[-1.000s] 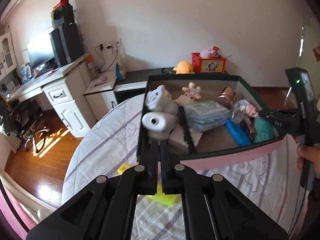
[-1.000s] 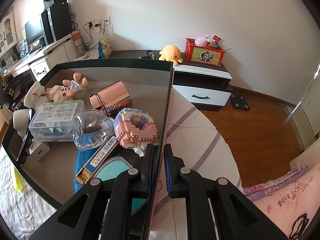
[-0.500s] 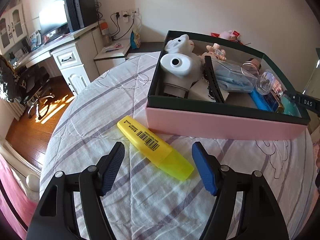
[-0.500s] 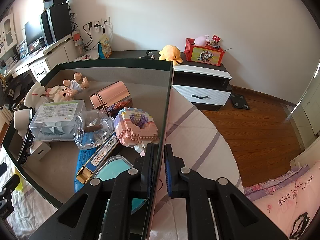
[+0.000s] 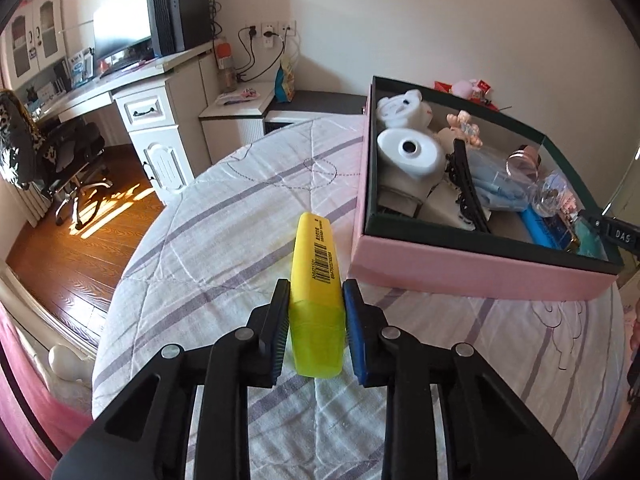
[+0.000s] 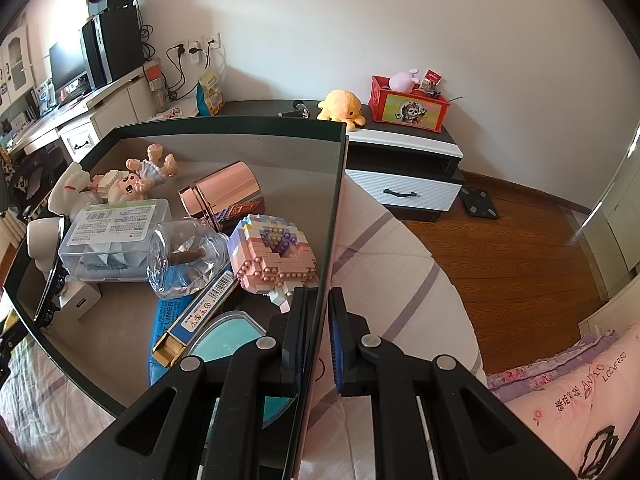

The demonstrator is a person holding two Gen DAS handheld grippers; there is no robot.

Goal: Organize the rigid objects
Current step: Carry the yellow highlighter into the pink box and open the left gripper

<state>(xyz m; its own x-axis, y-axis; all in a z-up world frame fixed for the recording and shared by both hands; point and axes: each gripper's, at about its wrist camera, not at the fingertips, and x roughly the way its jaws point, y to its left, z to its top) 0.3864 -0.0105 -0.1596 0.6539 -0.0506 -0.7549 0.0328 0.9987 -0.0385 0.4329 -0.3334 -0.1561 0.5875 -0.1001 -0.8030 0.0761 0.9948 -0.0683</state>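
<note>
Highlighter (image 5: 316, 276), yellow with a barcode label, sits pinched between the two pads of the left gripper (image 5: 316, 312), its capped end back between the fingers and its flat end pointing toward twelve o'clock. It is held above the striped bedspread (image 5: 224, 232); whether it touches the cloth cannot be told. At about two o'clock from the left gripper, just beside the marker's far end, stands the pink box (image 5: 460, 268) with its dark green inner walls. Inside it, from ten o'clock inward, lie a white ceramic figure (image 5: 408, 152), a small doll (image 5: 464, 124), a black hair clip (image 5: 468, 184), a clear plastic case (image 5: 496, 188) and a blue carton (image 5: 544, 232).

The right gripper (image 6: 318, 320) is pressed together on the box's right wall (image 6: 334, 208), one finger inside and one outside. Just at eleven o'clock from it is a pastel brick-built model (image 6: 274, 252), touching a clear glass bottle (image 6: 186, 258) at its nine o'clock. Beyond, toward eleven o'clock, a rose-gold tin (image 6: 224, 196) lies on its side. Under the inner finger sits a teal-lidded container (image 6: 224, 340), partly hidden.

Farther off, at ten o'clock in the left view, a white desk (image 5: 152, 108) carries a monitor (image 5: 120, 32); at one o'clock in the right view a low cabinet (image 6: 404, 176) bears a yellow plush toy (image 6: 342, 106) and a red box (image 6: 408, 108).
</note>
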